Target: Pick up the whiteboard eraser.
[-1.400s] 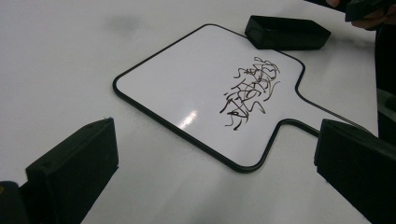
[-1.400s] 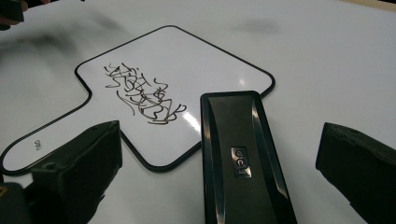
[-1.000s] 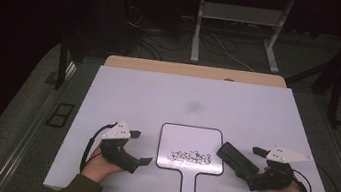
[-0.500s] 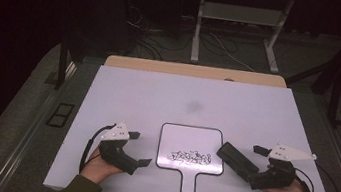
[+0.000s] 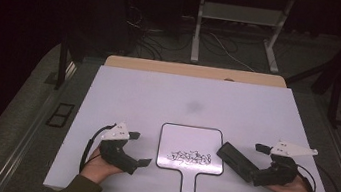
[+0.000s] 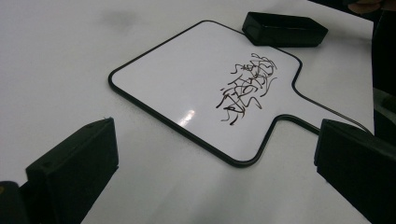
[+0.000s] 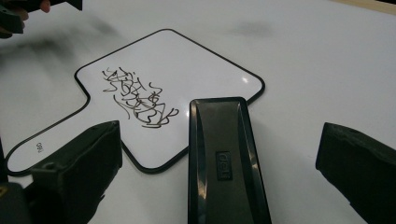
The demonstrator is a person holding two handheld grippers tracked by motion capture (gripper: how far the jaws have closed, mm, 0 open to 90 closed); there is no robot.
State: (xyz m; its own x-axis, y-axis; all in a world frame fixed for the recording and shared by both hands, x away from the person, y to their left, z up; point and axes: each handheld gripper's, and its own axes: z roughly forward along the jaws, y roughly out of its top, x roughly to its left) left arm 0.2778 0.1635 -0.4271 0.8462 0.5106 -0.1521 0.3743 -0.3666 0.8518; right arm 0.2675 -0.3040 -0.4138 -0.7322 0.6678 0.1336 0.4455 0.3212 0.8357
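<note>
Resting wide apart: left gripper [image 5: 138,148], nothing between | right gripper [image 5: 243,159] spread astride black eraser [image 7: 224,163], seemingly untouched | scribbled whiteboard [image 5: 191,147] between grippers

A small white paddle-shaped whiteboard with a black rim [image 5: 191,155] lay on the white counter [image 5: 158,99] between the two hand-held grippers. A black rectangular plastic eraser [image 7: 223,161] sat between the right hand-held gripper's [image 7: 219,186] spread jaws, just beside the whiteboard.

A white paddle-shaped board [image 5: 191,152] edged in black bears dark scribbles [image 5: 191,156] at lower centre, a glossy black eraser [image 7: 225,163], possibly embossed with lettering, lies on the white table [image 5: 158,99].
</note>
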